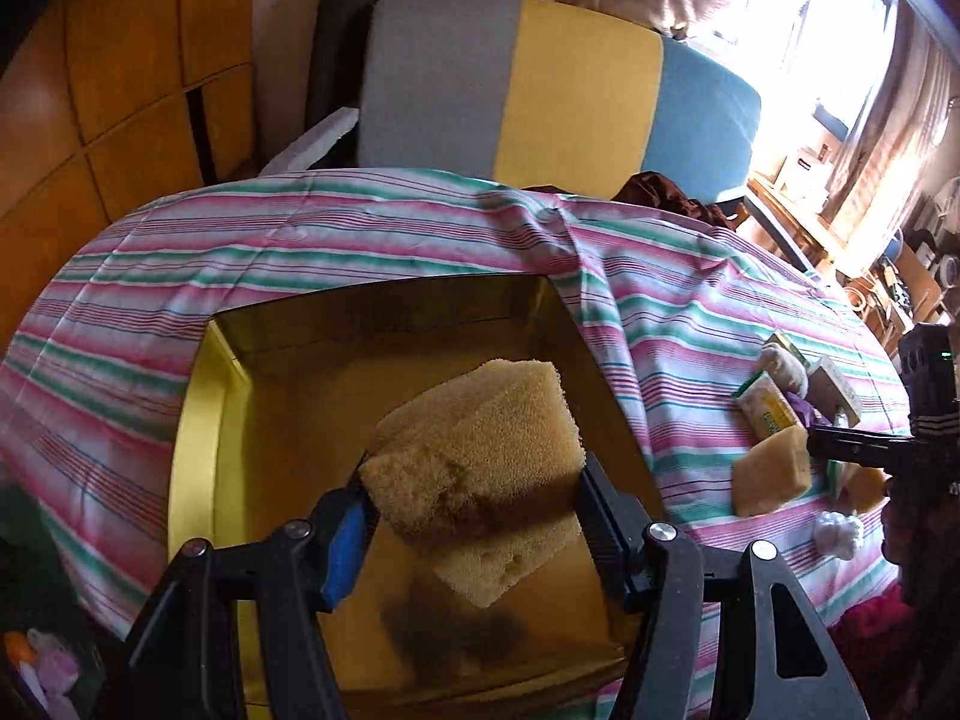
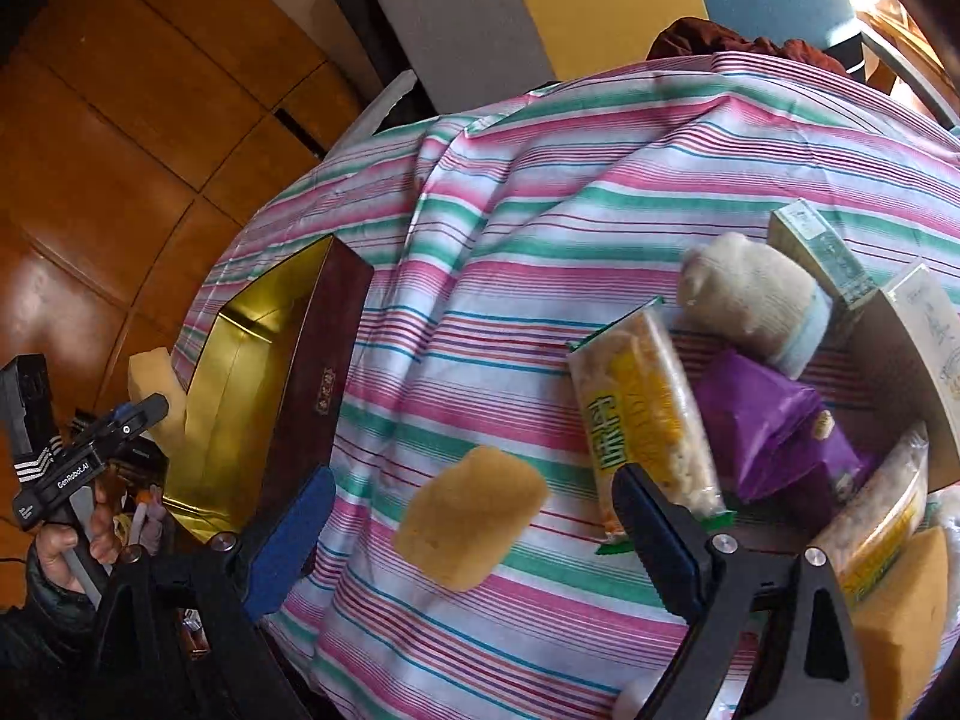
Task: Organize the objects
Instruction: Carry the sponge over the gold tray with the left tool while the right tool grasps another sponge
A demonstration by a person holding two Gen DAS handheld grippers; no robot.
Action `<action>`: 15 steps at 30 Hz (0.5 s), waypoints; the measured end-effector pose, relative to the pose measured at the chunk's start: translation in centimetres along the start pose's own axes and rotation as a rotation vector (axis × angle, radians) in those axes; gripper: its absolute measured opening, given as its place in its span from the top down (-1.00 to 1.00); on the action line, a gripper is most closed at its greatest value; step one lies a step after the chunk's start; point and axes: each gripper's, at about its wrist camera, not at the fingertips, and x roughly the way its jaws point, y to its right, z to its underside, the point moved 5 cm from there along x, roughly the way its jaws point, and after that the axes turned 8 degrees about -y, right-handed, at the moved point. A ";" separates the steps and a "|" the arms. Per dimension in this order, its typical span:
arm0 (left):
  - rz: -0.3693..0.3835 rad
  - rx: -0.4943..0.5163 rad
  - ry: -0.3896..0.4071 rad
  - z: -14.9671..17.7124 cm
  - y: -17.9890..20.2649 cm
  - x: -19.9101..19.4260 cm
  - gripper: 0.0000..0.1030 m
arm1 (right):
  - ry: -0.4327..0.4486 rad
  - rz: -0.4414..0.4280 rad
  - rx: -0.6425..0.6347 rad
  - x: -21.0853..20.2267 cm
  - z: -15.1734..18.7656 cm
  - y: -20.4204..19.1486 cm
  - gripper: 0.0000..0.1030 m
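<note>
The left claw (image 1: 474, 492) clamps a tan sponge (image 1: 480, 450) above the gold-lined box (image 1: 198, 438). The right claw (image 2: 474, 528) stands wide apart, gripping nothing, over a second sponge (image 2: 471, 516) lying on the striped table (image 2: 540, 210) between its fingers, beside snack packets (image 2: 642, 414).

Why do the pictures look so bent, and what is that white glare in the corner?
Left wrist view: the fisheye lens bows the striped cloth; the window at top right is blown out white; the gold box mirrors the held sponge. Right wrist view: same bending, with the loose sponge and snack packet slightly smeared.
</note>
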 end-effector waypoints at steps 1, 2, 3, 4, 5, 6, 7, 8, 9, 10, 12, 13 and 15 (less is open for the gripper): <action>-0.008 -0.013 -0.003 0.3 -1.0 0.0 -0.23 | -0.016 0.041 -0.001 0.7 0.1 -0.3 -0.61; -0.014 -0.027 -0.006 0.5 -2.0 0.0 -0.23 | -0.035 0.091 -0.008 1.4 0.3 -0.5 -0.29; -0.027 -0.039 -0.006 0.6 -3.1 0.1 -0.23 | -0.056 0.147 -0.012 2.1 0.6 -0.5 0.00; -0.039 -0.043 -0.007 0.6 -3.9 0.3 -0.23 | -0.050 0.186 -0.016 2.4 0.7 -0.7 0.05; -0.054 -0.043 -0.012 0.5 -4.9 0.6 -0.23 | -0.034 0.194 -0.026 2.3 0.8 -0.9 0.11; -0.067 -0.048 -0.013 0.4 -5.8 0.8 -0.23 | -0.027 0.206 -0.028 2.1 0.7 -1.0 0.15; -0.075 -0.052 -0.015 0.1 -6.4 1.1 -0.23 | -0.021 0.216 -0.027 2.0 0.7 -1.0 0.17; -0.074 -0.047 -0.025 -0.4 -7.0 1.6 -0.23 | -0.015 0.221 -0.029 2.0 0.6 -1.1 0.18; -0.080 -0.045 -0.027 -1.0 -7.6 2.0 -0.24 | -0.012 0.227 -0.031 2.1 0.6 -1.0 0.18; -0.100 -0.052 -0.031 -1.5 -8.2 2.6 -0.25 | -0.004 0.234 -0.035 2.3 0.5 -1.1 0.18; -0.117 -0.059 -0.056 -2.7 -9.3 4.0 -0.27 | 0.017 0.224 -0.039 2.3 0.4 -0.9 0.19; -0.130 -0.066 -0.063 -3.2 -9.9 4.7 -0.27 | 0.027 0.218 -0.038 2.3 0.3 -0.8 0.20; -0.148 -0.077 -0.084 -4.1 -11.0 6.0 -0.28 | 0.041 0.203 -0.040 2.3 0.2 -0.7 0.21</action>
